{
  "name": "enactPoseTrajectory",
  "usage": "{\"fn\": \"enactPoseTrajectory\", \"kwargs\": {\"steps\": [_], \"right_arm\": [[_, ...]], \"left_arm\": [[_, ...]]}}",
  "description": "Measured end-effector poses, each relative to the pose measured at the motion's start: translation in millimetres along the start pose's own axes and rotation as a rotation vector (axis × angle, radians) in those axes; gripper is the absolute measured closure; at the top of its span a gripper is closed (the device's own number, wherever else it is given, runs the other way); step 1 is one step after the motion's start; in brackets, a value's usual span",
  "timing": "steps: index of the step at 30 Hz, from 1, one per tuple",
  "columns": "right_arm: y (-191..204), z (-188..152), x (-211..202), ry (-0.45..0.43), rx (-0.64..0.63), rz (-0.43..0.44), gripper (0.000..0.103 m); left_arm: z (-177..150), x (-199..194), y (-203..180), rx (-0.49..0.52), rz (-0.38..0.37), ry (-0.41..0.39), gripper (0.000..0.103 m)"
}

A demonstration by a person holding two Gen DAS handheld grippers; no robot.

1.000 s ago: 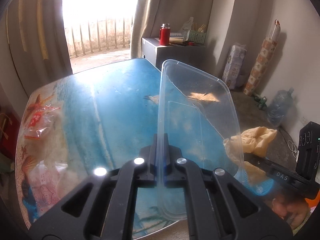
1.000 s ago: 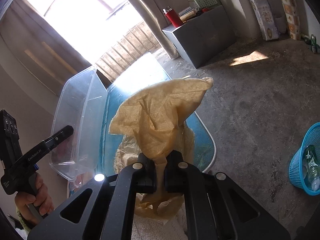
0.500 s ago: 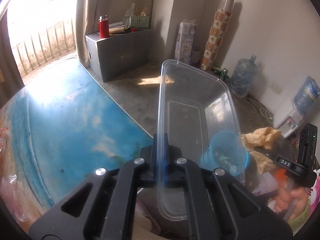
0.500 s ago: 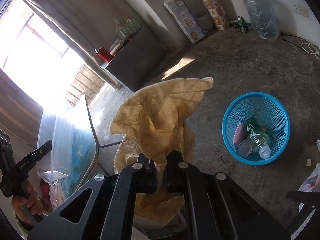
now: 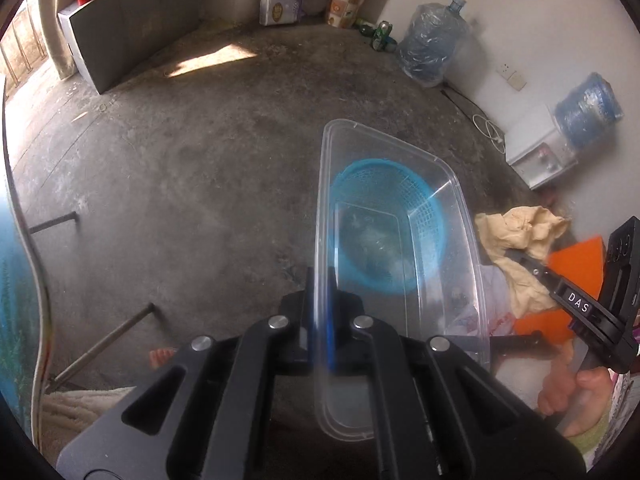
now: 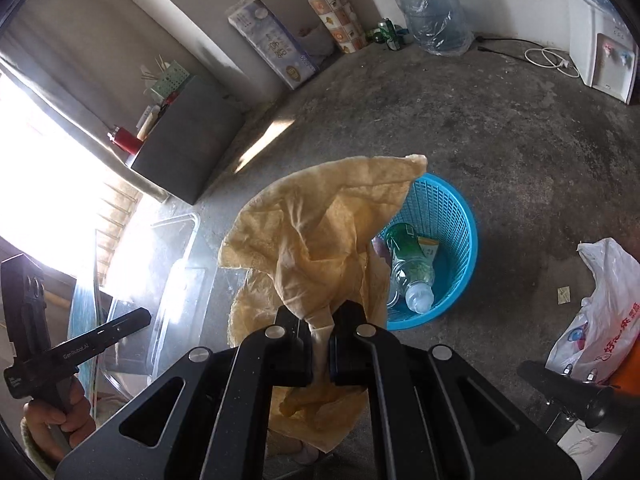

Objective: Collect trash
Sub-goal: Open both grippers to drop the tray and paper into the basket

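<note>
- Two pieces of writing read clearly on your tools: white letters "DAS" on the side of your right gripper [image 5: 576, 304] as the left wrist camera sees it, and "GenRobot.AI" along the arm of your left gripper [image 6: 86, 350] in the right wrist view.
- Red characters are printed on the white plastic bag [image 6: 600, 312] lying on the floor at the right; you cannot read them at this size.
- Your left gripper [image 5: 320, 320] is clamped shut on the thin rim of a clear plastic container [image 5: 400, 240], which stands on edge between the pads.
- That container is a transparent, rounded rectangular tub with nothing visible inside; you look straight through its base.
- Seen through it is the blue mesh basket [image 5: 424, 216] on the concrete floor [image 5: 180, 160]; the tub is held above it in this view.
- Your right gripper [image 6: 320, 328] is closed tight on a crumpled yellow-tan paper wrapper [image 6: 316, 232], thin and creased, fanning out above the pads and hanging below them.
- The wrapper overlaps the near left rim of the blue mesh basket [image 6: 440, 208] in the right wrist view.
- Inside the basket you can see a clear plastic bottle [image 6: 412, 272] with a green label, lying tilted, cap toward you.
- Your hand [image 5: 568, 396] grips the right tool's handle at the lower right.
</note>
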State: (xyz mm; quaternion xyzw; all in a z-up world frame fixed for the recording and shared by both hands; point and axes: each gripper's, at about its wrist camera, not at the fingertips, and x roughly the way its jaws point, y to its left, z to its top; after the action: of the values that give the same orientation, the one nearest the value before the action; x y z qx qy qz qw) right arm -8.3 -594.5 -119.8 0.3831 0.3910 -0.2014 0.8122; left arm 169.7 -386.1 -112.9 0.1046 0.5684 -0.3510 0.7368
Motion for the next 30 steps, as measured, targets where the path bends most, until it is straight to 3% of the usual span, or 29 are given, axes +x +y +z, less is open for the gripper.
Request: {"fn": "enactPoseTrajectory", "kwargs": {"steps": [6, 9, 10, 11, 13, 22, 24, 26, 30], "right_arm": [[-27, 16, 40, 0.076, 0.003, -0.069, 0.097], [-38, 25, 59, 0.083, -0.002, -0.109, 0.097], [-41, 29, 66, 0.081, -0.007, -0.121, 0.097], [-45, 32, 73, 0.083, -0.009, -0.13, 0.096], [-53, 35, 87, 0.088, -0.007, -0.136, 0.095], [-67, 30, 135, 0.15, -0.04, -0.186, 0.092], [-69, 29, 139, 0.163, -0.045, -0.198, 0.071], [-70, 29, 139, 0.155, -0.047, -0.217, 0.058], [-76, 33, 135, 0.134, -0.023, -0.228, 0.049]], "left_arm": [[27, 72, -32, 0.0, 0.007, 0.123, 0.1], [41, 97, -39, -0.016, 0.028, 0.114, 0.094], [46, 103, -41, -0.018, 0.016, 0.106, 0.082], [51, 109, -43, -0.02, 0.004, 0.097, 0.06], [59, 110, -44, -0.033, 0.013, 0.046, 0.042], [55, 82, -24, -0.102, -0.047, -0.022, 0.04], [48, 72, -16, -0.114, -0.054, -0.023, 0.04], [40, 62, -10, -0.125, -0.06, -0.035, 0.04], [22, 34, -5, -0.123, -0.098, -0.07, 0.04]]}}
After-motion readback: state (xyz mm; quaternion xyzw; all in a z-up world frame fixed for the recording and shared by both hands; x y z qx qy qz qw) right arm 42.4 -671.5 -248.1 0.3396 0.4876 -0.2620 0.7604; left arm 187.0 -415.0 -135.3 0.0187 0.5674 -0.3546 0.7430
